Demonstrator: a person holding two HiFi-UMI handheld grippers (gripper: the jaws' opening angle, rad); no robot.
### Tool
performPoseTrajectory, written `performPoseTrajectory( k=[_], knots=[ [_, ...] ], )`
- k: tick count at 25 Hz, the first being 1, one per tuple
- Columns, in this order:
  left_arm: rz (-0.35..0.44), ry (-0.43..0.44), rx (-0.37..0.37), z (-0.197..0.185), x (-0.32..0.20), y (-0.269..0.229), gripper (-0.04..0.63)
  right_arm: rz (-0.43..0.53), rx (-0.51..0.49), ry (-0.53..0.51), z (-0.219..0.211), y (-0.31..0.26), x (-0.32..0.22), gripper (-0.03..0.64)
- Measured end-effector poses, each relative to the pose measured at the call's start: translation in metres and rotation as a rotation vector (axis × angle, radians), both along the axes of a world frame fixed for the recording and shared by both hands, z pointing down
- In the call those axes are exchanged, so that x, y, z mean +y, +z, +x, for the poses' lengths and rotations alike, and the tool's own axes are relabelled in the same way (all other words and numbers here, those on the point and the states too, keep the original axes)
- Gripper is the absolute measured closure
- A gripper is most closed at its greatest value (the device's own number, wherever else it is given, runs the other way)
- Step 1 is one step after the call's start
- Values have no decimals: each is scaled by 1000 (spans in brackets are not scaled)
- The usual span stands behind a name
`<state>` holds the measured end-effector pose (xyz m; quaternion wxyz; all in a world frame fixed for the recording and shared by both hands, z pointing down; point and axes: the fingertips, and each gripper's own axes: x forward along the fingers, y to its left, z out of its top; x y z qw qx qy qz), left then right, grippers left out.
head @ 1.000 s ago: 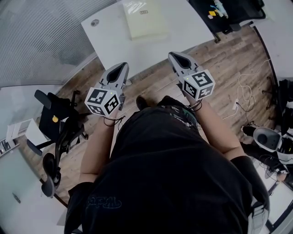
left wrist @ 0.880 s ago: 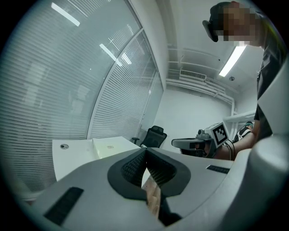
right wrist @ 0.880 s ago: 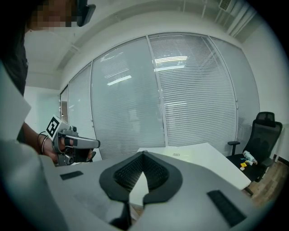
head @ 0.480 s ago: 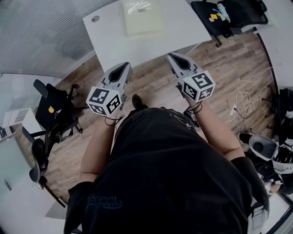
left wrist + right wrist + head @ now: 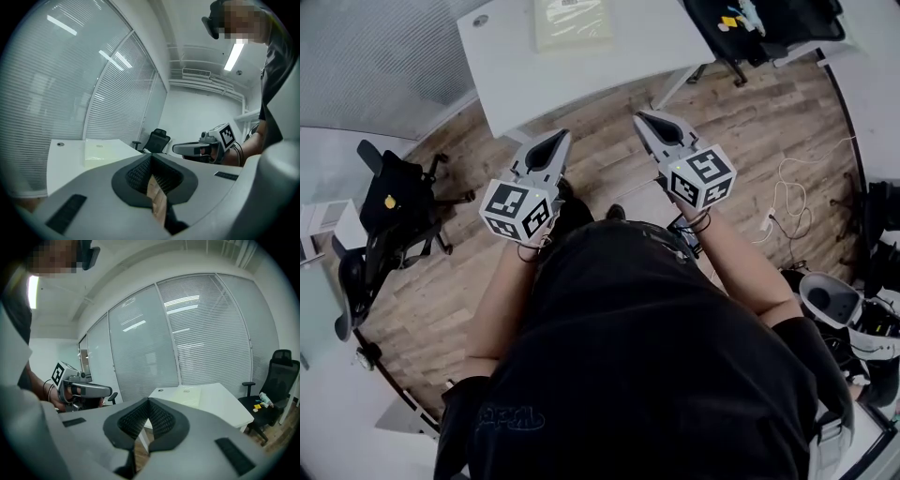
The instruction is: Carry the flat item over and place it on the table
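While both tools are held side by side in front of the person's black-shirted torso, the left gripper [image 5: 554,141] and the right gripper [image 5: 650,121] are each seen clenched on nothing, jaws pressed together and empty. Beyond them brown wooden plank flooring [image 5: 609,112] is seen, then the white rectangular table [image 5: 511,66]. The pale yellow, thin rectangular flat item [image 5: 572,19] is found lying on the far part of that tabletop, well apart from both grippers. It is judged to be light and possibly flexible, and its glossy face may prove slippery. A hold on two opposite edges, one per gripper, is advised so that sagging is prevented. Counted: two grippers, one flat item, one table, and two black office chairs, one at left [image 5: 389,202] and one at far right [image 5: 759,23].
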<state>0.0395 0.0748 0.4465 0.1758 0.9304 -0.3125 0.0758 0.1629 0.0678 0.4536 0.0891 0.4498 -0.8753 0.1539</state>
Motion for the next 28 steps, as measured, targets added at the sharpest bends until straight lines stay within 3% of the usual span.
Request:
performPoseTrajectory(
  k=[11,28],
  knots=[
    [-1,-5,-4,26,66,6,581,-4,-5,-55,10,2,64,595],
    [-5,18,-6,55,64,6,581,0,-21,-29,37,0,66,595]
  ],
)
